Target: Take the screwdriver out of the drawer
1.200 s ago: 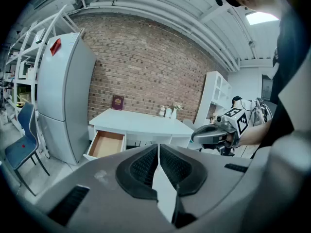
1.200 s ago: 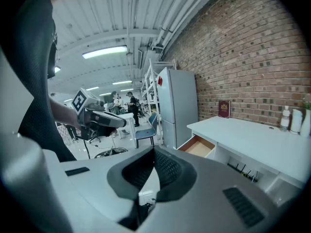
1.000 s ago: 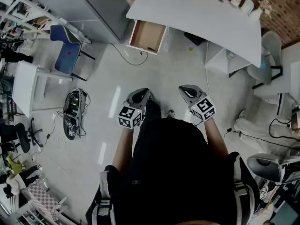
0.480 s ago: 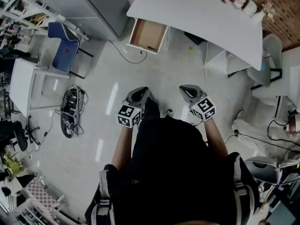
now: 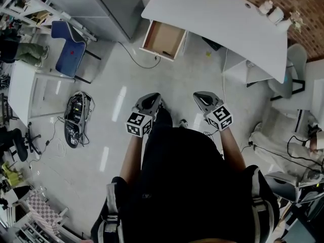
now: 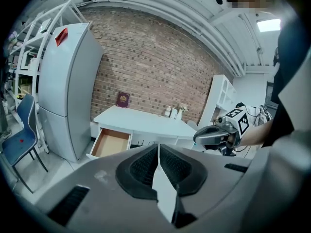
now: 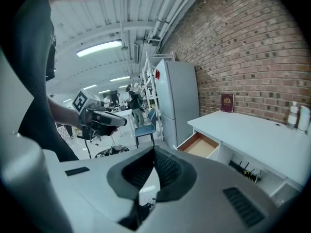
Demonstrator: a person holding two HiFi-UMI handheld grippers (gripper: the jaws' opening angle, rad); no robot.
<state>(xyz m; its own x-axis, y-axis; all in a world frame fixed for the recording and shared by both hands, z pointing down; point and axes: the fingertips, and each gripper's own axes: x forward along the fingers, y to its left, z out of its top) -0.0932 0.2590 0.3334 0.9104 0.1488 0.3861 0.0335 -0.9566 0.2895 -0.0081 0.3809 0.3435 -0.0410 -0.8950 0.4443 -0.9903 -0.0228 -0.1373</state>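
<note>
— Which step is running?
— The approach, I'd judge. The left gripper (image 5: 152, 100) and right gripper (image 5: 201, 98) are holding their jaws together, empty.
— And the screwdriver (image 5: 167, 53)?
— Likely that dark sliver lying in the open drawer (image 5: 161, 37) under the counter (image 5: 217, 19), well ahead of both. Next they're needing to close in and part one gripper's jaws.

top (image 5: 192, 186): black
left gripper (image 5: 151, 100): grey shell, black-and-white marker cube
right gripper (image 5: 199, 96): the same
jaws: black ribbed pads
</note>
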